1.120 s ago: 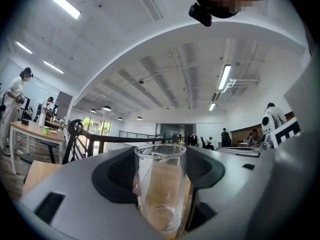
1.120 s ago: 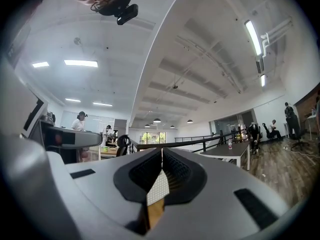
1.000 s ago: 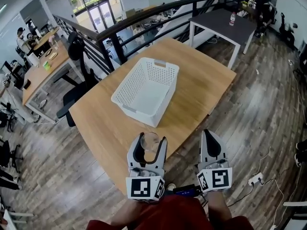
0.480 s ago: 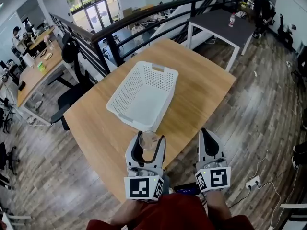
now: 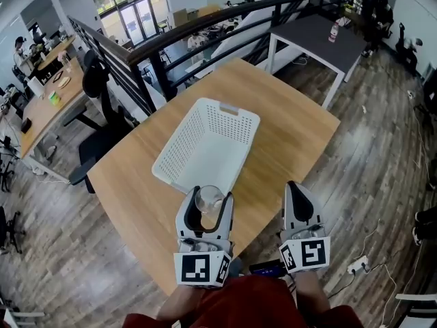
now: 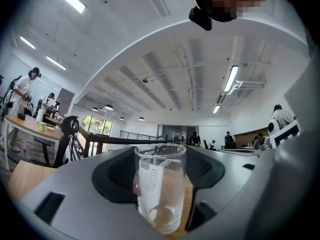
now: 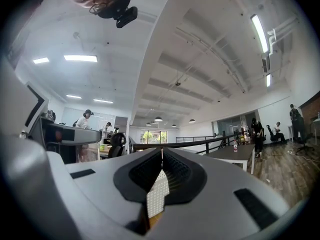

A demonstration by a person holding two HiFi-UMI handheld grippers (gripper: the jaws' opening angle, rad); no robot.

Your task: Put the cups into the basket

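A clear glass cup (image 5: 208,201) (image 6: 159,186) stands upright between the jaws of my left gripper (image 5: 206,209) (image 6: 160,184), which is shut on it and held above the near edge of the wooden table (image 5: 287,128). The white perforated basket (image 5: 208,145) lies just beyond the cup, in the middle of the table, with nothing inside it. My right gripper (image 5: 298,198) (image 7: 161,159) hangs to the right of the left one, past the table's near corner; its jaws meet at the tips and hold nothing.
A black railing (image 5: 205,26) runs behind the table, with a dark side table (image 5: 321,36) at the back right carrying a bottle (image 5: 334,30). An office chair (image 5: 102,125) and desks (image 5: 48,80) stand at the left. Wood flooring surrounds the table.
The left gripper has carried the cup a little forward, so the cup now sits close to the basket's near wall. The right gripper has barely moved.
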